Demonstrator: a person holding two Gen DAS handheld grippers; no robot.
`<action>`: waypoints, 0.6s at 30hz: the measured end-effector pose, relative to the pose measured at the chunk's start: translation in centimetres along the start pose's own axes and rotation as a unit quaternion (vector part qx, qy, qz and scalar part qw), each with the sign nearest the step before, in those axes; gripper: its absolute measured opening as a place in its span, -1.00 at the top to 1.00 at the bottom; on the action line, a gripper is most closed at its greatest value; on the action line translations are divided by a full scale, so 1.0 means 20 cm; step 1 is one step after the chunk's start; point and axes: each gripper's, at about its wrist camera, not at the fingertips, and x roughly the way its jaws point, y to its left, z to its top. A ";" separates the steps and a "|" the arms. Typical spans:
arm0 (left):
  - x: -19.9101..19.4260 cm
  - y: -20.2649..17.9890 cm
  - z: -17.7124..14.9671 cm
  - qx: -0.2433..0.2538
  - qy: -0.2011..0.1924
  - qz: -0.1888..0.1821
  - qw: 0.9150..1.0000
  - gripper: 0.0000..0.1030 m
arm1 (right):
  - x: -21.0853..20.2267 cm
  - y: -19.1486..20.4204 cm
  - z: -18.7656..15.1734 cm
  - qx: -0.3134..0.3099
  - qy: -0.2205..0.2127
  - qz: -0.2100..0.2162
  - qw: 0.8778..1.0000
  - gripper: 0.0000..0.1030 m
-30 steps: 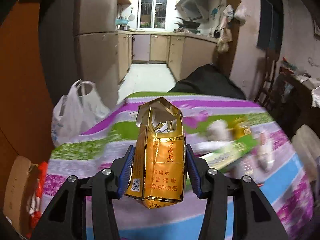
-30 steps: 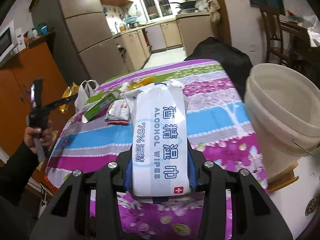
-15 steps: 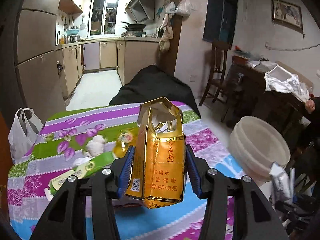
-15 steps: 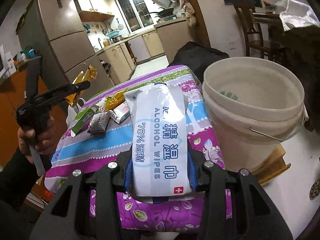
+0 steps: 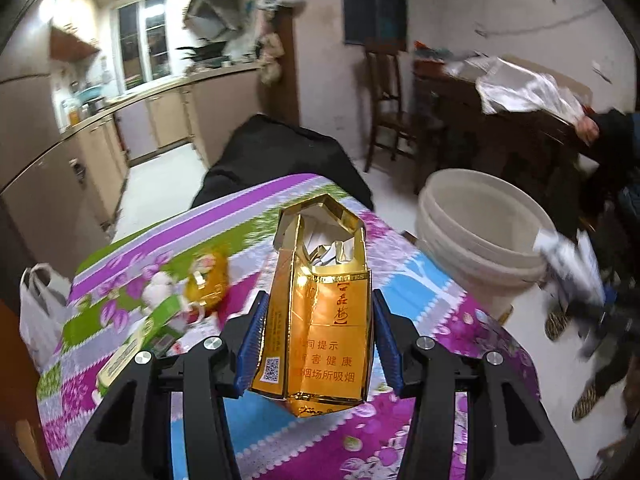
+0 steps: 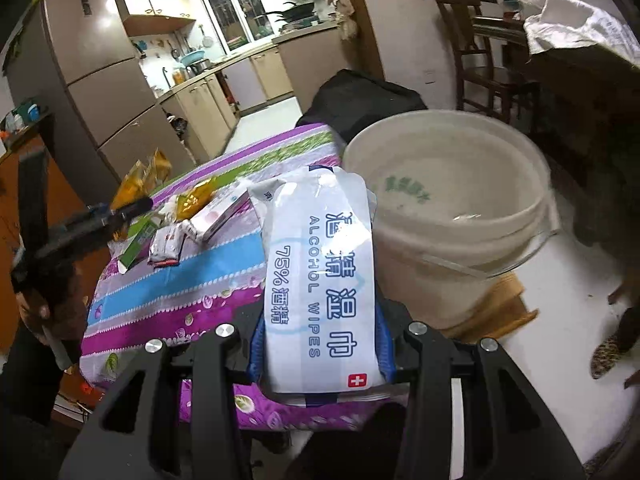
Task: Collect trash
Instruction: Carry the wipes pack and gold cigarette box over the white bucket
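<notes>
My left gripper [image 5: 318, 336] is shut on a torn gold cigarette pack [image 5: 320, 312], held upright above the table. My right gripper [image 6: 320, 344] is shut on a white alcohol wipes pack [image 6: 320, 276], held beside the rim of the white bucket [image 6: 452, 216]. The bucket [image 5: 480, 232] stands on the floor at the table's right edge in the left wrist view. The left gripper with its gold pack shows at the left of the right wrist view [image 6: 120, 210]. The right gripper with the wipes shows blurred at the right of the left wrist view [image 5: 576, 276].
The table has a striped floral cloth [image 5: 424, 288]. On it lie a green box [image 6: 138, 246], a yellow wrapper [image 6: 196, 200], a white box [image 6: 220, 216] and a small packet [image 6: 166, 246]. A white plastic bag [image 5: 38, 312] hangs at the left. A black-covered chair [image 6: 360, 100] stands behind.
Both grippers have swung to the right, towards the bucket. The bucket now looms closer behind the wipes pack. Both grips are unchanged.
</notes>
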 end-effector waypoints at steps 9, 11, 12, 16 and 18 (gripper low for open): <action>0.21 -0.40 0.41 0.110 0.011 -0.095 0.989 0.00 | -0.17 -0.26 0.43 0.019 0.037 -0.062 0.997 0.21; 0.30 -0.49 0.51 0.127 0.030 -0.112 0.985 0.00 | -0.13 -0.34 0.55 0.036 0.062 -0.071 0.995 0.21; 0.35 -0.53 0.55 0.132 0.038 -0.115 0.984 0.00 | -0.10 -0.39 0.61 0.050 0.078 -0.073 0.993 0.21; 0.54 -0.69 0.71 0.151 0.059 -0.118 0.980 0.00 | 0.01 -0.50 0.75 0.071 0.118 -0.092 0.986 0.20; 0.63 -0.76 0.76 0.157 0.068 -0.121 0.978 0.00 | 0.07 -0.54 0.80 0.068 0.138 -0.107 0.982 0.20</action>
